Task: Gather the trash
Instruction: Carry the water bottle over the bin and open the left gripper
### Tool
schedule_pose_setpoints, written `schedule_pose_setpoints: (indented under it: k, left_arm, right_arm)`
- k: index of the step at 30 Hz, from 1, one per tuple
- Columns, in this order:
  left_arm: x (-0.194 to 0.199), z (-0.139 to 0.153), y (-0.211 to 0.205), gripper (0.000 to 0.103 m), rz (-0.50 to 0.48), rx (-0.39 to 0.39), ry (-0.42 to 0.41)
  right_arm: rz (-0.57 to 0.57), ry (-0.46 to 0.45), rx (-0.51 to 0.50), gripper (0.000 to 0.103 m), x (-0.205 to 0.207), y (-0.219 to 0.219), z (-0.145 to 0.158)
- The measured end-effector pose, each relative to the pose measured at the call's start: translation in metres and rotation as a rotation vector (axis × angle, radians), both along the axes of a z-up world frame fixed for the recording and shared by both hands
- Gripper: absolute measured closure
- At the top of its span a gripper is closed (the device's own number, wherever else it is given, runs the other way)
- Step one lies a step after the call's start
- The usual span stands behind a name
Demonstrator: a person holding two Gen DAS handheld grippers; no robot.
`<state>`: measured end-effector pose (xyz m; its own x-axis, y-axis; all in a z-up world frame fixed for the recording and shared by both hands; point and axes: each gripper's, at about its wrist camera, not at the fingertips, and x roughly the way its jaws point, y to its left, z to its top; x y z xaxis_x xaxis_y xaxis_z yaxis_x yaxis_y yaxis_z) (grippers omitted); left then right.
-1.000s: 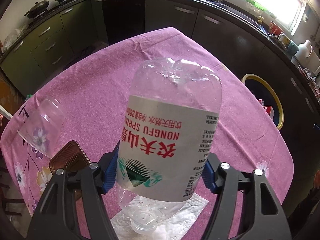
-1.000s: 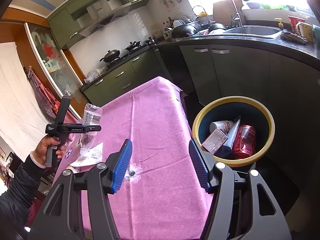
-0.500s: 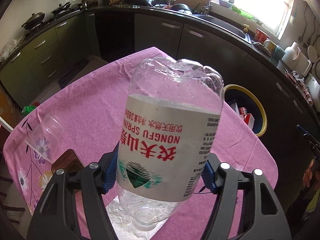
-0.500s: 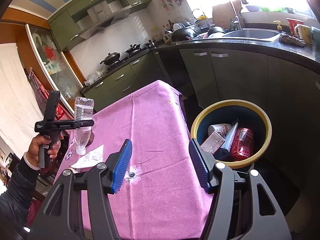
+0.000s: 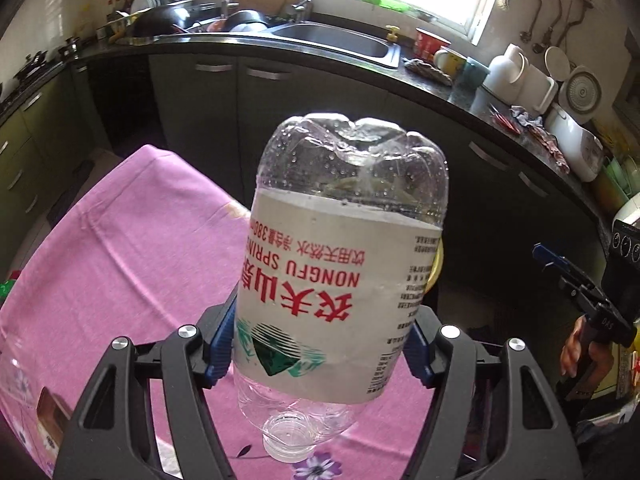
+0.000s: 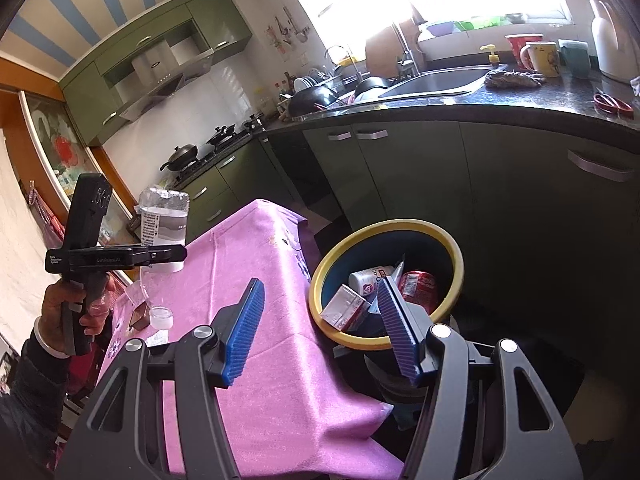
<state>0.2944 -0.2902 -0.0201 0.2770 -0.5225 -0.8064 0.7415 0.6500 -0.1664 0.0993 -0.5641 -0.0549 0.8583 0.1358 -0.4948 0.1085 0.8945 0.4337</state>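
My left gripper (image 5: 320, 348) is shut on a clear plastic water bottle (image 5: 340, 272) with a white and red label, held upside down with its open neck pointing at the pink tablecloth (image 5: 132, 240). The bottle (image 6: 164, 220) also shows in the right wrist view, raised above the table's left side. My right gripper (image 6: 320, 328) is open and empty near the table's right edge, in front of the yellow-rimmed trash bin (image 6: 384, 228), which holds a red can (image 6: 418, 286), a carton and other trash.
A brown box (image 6: 140, 316) and a white napkin lie on the table below the bottle. Dark kitchen cabinets (image 6: 400, 176) and a counter with a sink (image 5: 340, 40) run behind the table and bin. A clear cup lies at the table's left edge.
My left gripper has lifted the bottle higher above the table and swung it to the right, toward the bin side. The right gripper has stayed open, shifted slightly.
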Motion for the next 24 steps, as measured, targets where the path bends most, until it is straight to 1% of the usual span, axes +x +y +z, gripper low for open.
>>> schedule_pose_setpoints:
  k: [4,8,11,13,15,17,19,21,22,24]
  left_arm:
    - [0.003,-0.008,-0.060,0.038,-0.070,0.009,0.020]
    - [0.018,-0.023,-0.118,0.038,-0.114,0.044,0.046]
    - [0.033,-0.040,-0.155,0.038,-0.121,0.078,0.081]
    - [0.040,-0.053,-0.179,0.038,-0.127,0.091,0.129]
    - [0.043,-0.065,-0.200,0.038,-0.126,0.101,0.155]
    - [0.041,-0.074,-0.213,0.037,-0.127,0.107,0.161]
    - [0.040,-0.084,-0.224,0.037,-0.106,0.114,0.166]
    - [0.040,-0.090,-0.226,0.032,-0.073,0.109,0.171]
    - [0.040,-0.092,-0.226,0.026,-0.058,0.106,0.162]
    - [0.039,-0.091,-0.223,0.024,-0.033,0.097,0.136]
  right_arm:
    - [-0.020,-0.004,0.031,0.044,-0.006,-0.019,-0.006]
    - [-0.049,-0.008,0.064,0.044,-0.013,-0.038,-0.012]
    - [-0.070,-0.006,0.087,0.044,-0.018,-0.053,-0.017]
    - [-0.083,-0.004,0.102,0.044,-0.020,-0.061,-0.020]
    - [-0.092,-0.002,0.113,0.044,-0.022,-0.068,-0.023]
    - [-0.097,0.001,0.118,0.043,-0.022,-0.071,-0.026]
    - [-0.098,0.004,0.119,0.042,-0.021,-0.072,-0.027]
    - [-0.097,0.005,0.113,0.040,-0.020,-0.068,-0.027]
    - [-0.093,0.005,0.110,0.040,-0.019,-0.067,-0.026]
    - [-0.088,0.004,0.106,0.040,-0.019,-0.064,-0.025]
